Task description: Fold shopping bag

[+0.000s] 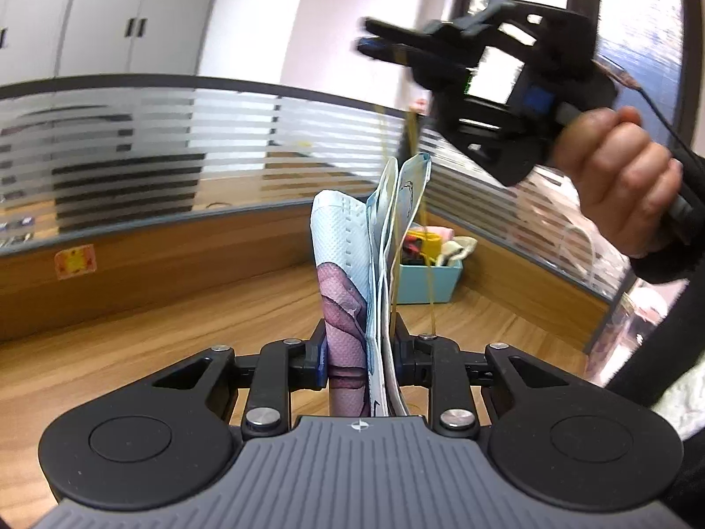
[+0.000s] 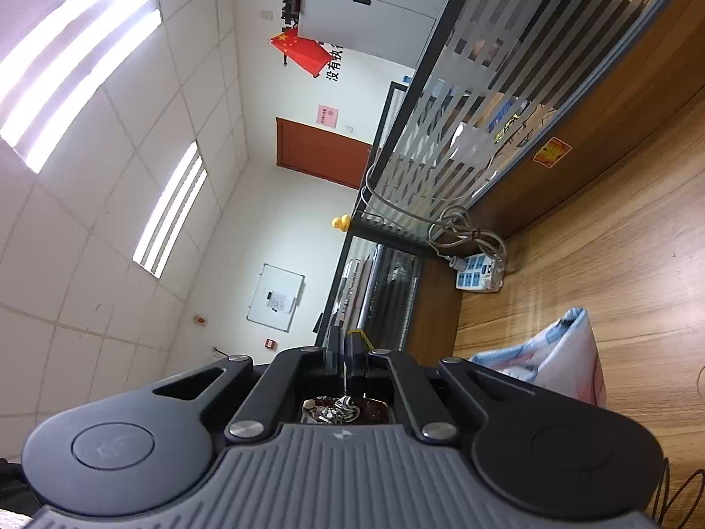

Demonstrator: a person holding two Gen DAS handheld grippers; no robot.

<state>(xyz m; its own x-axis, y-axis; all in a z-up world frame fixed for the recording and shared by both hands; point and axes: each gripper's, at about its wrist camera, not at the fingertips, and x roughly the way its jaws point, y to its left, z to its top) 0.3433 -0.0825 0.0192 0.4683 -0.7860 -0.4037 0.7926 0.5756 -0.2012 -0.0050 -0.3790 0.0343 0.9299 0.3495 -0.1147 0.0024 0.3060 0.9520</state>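
The folded shopping bag (image 1: 348,264), pale blue with a purple print, stands upright between the fingers of my left gripper (image 1: 359,336), which is shut on its lower part. Thin yellow handle cords (image 1: 413,132) rise from the bag to my right gripper (image 1: 363,36), held up and to the right by a hand (image 1: 617,180). In the right wrist view, rolled sideways, my right gripper (image 2: 344,340) is shut on the yellow cord (image 2: 359,334). The bag (image 2: 568,352) shows at the lower right there.
A teal bin (image 1: 443,284) with several small items sits on the wooden desk (image 1: 132,352) behind the bag. Striped glass partitions (image 1: 132,145) bound the desk. A white power strip (image 2: 480,275) with coiled cables lies in the corner.
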